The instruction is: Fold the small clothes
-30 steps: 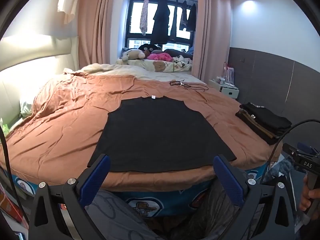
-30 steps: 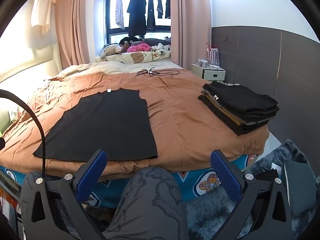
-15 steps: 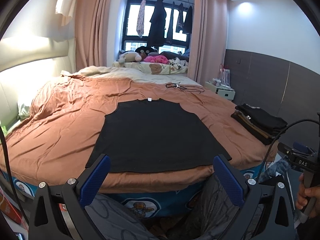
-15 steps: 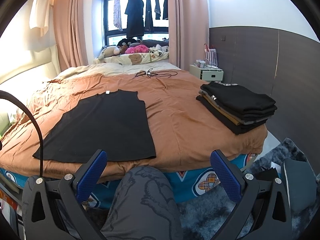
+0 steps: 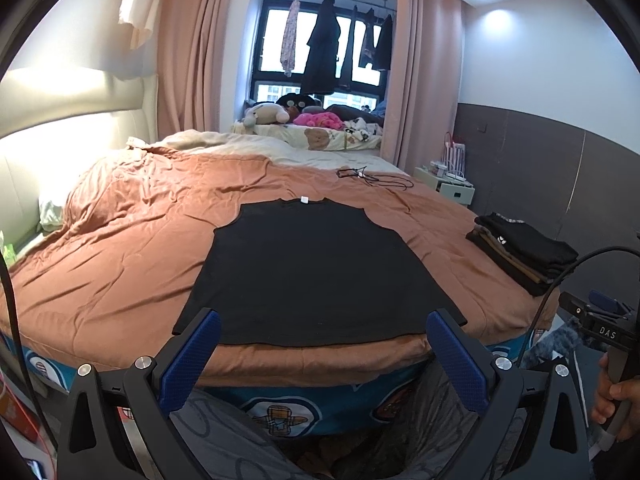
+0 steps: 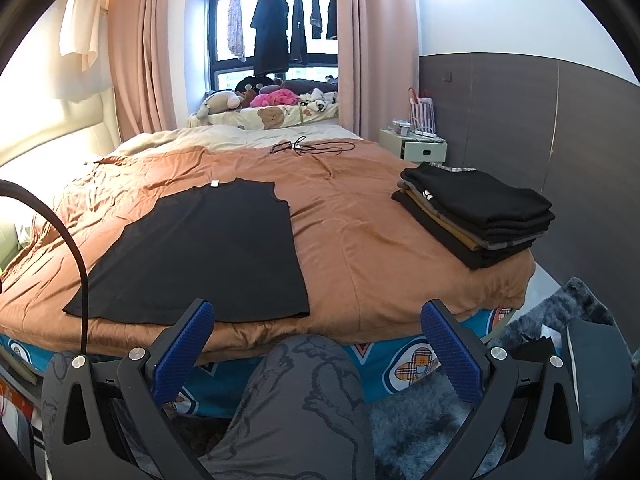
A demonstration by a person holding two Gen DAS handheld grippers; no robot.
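Fingers (image 5: 192, 360) of both grippers spread wide, empty, short of the rust-brown quilted bed (image 5: 120, 264). Flat black sleeveless shirt (image 5: 316, 268) lies mid-bed, hem near edge; folded dark clothes stack (image 6: 476, 216) right. Risk: one-layer pinch bunches fabric. White neck tag (image 5: 304, 200) unreadable; "DAS" on right gripper (image 5: 608, 333).

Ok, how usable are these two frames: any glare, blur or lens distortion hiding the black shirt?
Left wrist view: sharp, strong fisheye bowing of the bed edge, headboard blown out by warm light, black shirt dark and nearly textureless. Right wrist view: equally sharp, bright window silhouettes the hanging clothes, folded stack evenly lit; left claw and right claw in focus.
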